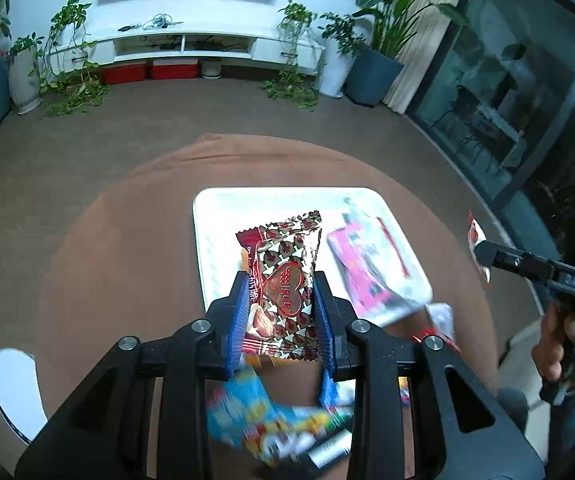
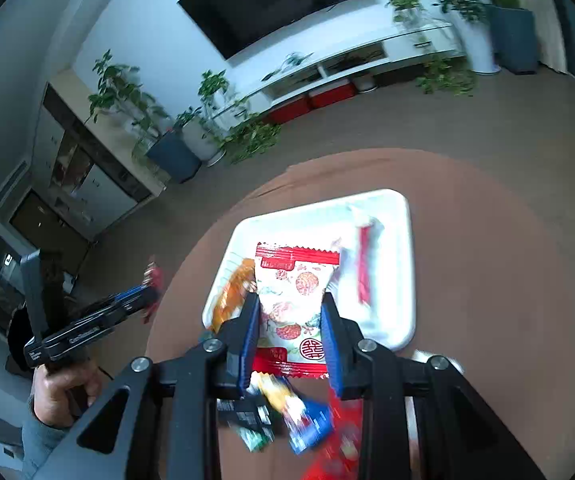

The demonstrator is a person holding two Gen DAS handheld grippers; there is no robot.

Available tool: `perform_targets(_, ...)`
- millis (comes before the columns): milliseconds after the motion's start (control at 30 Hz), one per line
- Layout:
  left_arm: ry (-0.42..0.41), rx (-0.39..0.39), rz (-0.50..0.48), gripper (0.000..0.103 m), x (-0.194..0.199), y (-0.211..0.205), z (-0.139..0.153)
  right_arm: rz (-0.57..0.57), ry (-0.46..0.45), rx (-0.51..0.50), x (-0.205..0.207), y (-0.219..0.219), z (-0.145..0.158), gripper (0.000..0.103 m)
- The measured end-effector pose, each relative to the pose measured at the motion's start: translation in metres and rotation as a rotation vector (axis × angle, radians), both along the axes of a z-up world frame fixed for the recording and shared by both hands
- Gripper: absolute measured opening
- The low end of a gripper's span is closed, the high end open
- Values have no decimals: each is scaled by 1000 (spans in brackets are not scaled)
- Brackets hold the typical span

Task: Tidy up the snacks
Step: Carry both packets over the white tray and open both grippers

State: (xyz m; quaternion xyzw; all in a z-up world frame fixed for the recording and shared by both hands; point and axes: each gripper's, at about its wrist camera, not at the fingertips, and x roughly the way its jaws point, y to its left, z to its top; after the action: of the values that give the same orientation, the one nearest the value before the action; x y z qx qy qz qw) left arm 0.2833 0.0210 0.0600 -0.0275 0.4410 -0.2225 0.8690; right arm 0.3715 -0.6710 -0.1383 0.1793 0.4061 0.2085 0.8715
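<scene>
The left gripper (image 1: 279,300) is clamped on a dark red, heart-printed foil snack packet (image 1: 283,276), and the right gripper (image 2: 291,328) pinches a white packet with red sealed ends and round red motifs (image 2: 297,300). Both are held above the white rectangular plastic tray (image 1: 215,204) on the round brown desk (image 1: 127,240), apparently for dropping in. A pink packet (image 1: 357,268) lies in the tray already; loose snacks remain nearer than the tray.

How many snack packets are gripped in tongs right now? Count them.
2. A heart-patterned red packet is in the left tongs; a white-and-red packet is in the right tongs. None seems hidden.
</scene>
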Motion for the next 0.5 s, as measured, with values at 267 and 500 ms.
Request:
perform_targets(267, 45, 84, -3, 28, 67, -30, -37, 48, 86, -133, 72, 56, -35, 31)
perform_targets(500, 86, 118, -15, 30, 83, -40, -81, 51, 144, -216, 102, 76, -69, 31)
